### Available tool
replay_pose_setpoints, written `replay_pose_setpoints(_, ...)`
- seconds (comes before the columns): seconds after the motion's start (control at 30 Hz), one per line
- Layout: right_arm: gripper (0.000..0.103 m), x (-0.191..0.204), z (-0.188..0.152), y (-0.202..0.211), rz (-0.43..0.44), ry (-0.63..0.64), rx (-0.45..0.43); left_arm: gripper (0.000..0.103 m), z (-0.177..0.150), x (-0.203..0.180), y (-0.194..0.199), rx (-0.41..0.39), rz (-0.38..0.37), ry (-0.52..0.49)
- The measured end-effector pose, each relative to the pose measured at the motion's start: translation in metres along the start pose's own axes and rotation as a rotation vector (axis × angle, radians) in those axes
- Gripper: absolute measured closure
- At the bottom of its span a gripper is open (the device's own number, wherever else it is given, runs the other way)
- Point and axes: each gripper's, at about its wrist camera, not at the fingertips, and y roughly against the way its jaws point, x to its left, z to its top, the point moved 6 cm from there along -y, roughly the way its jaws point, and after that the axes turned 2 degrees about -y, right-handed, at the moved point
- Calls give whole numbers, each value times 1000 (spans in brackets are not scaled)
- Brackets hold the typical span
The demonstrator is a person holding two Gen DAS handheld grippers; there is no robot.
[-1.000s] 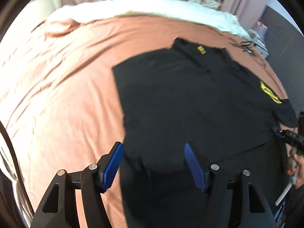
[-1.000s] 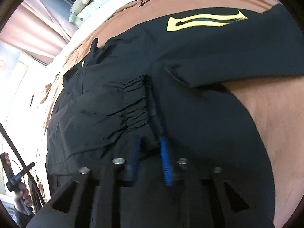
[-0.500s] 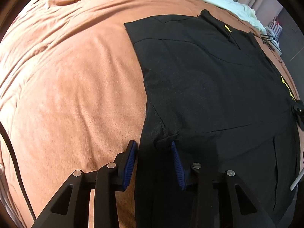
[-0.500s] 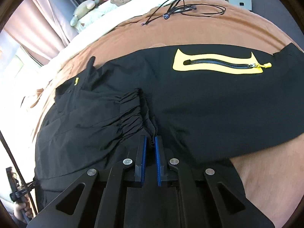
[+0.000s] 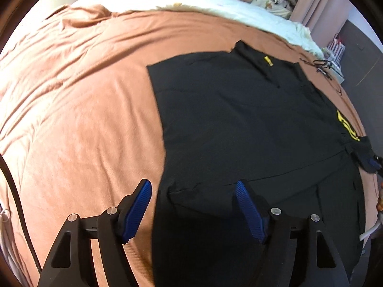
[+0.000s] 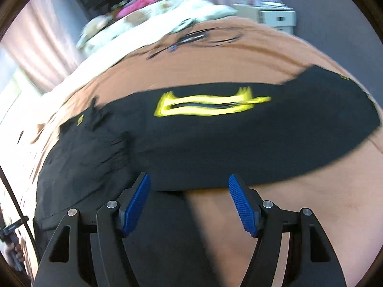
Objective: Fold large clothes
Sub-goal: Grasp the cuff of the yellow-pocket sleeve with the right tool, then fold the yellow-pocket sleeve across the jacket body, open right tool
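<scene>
Left wrist: 1 left gripper (image 5: 192, 209) with 2 blue pads spread wide, gripping nothing, over 1 black jacket (image 5: 251, 124) flat on orange bedspread (image 5: 83, 107), right wrist: 1 right gripper (image 6: 189, 201) spread apart, empty, 1 yellow pocket trim (image 6: 210, 104), blurred.

The left gripper (image 5: 193, 209) and the right gripper (image 6: 189, 205) are made of black plastic. Blue ridged pads (image 5: 137, 212) are fixed on the fingers. Round silver screws (image 6: 111, 204) are seen on top.
</scene>
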Motion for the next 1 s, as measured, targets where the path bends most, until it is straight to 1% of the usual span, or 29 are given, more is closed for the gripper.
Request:
replay_pose_setpoints(0.17,37,-83,0,20,-12,-179,-21,28,15,-26,5,-35,-17,-40)
replay_pose_setpoints(0.23,43,-105,-3,21,-14,-246,-23,28,20,-36,2,-45,-30,-55)
replay_pose_setpoints(0.3,52,-121,-6,17,-3,-305,-19,28,26,-47,-4,-44,-35,-68)
replay_pose_setpoints(0.37,54,-134,-7,13,-4,-351,-19,28,29,-57,-10,-44,-43,-80)
replay_pose_setpoints(0.43,54,-139,-7,6,-11,-381,-20,28,32,-70,-19,-45,-51,-94)
replay_pose_setpoints(0.53,54,-144,-2,-14,5,-424,-17,28,34,-87,-30,-39,-64,-120)
replay_pose_setpoints(0.63,54,-144,6,-23,-10,-425,-51,28,34,-101,-44,-25,-68,-145)
replay_pose_setpoints(0.67,57,-144,10,-26,-21,-421,-62,28,34,-106,-50,-18,-71,-153)
replay_pose_setpoints(0.7,66,-145,12,-28,-38,-420,-70,28,34,-110,-55,-13,-73,-158)
replay_pose_setpoints(0.73,72,-146,14,-31,-57,-421,-73,28,33,-113,-59,-9,-72,-163)
replay_pose_setpoints(0.77,88,-148,12,-31,-70,-420,-78,28,32,-115,-63,-4,-70,-168)
replay_pose_setpoints(0.8,97,-148,13,-31,-70,-423,-84,28,31,-116,-68,0,-70,-171)
replay_pose_setpoints(0.87,102,-143,15,-25,-44,-422,-112,28,28,-118,-74,8,-75,-171)
replay_pose_setpoints(0.97,103,-121,22,-2,-56,-354,-166,28,26,-118,-77,9,-82,-163)
replay_pose_setpoints(1.0,103,-116,25,4,-48,-341,-179,28,25,-117,-77,9,-82,-161)
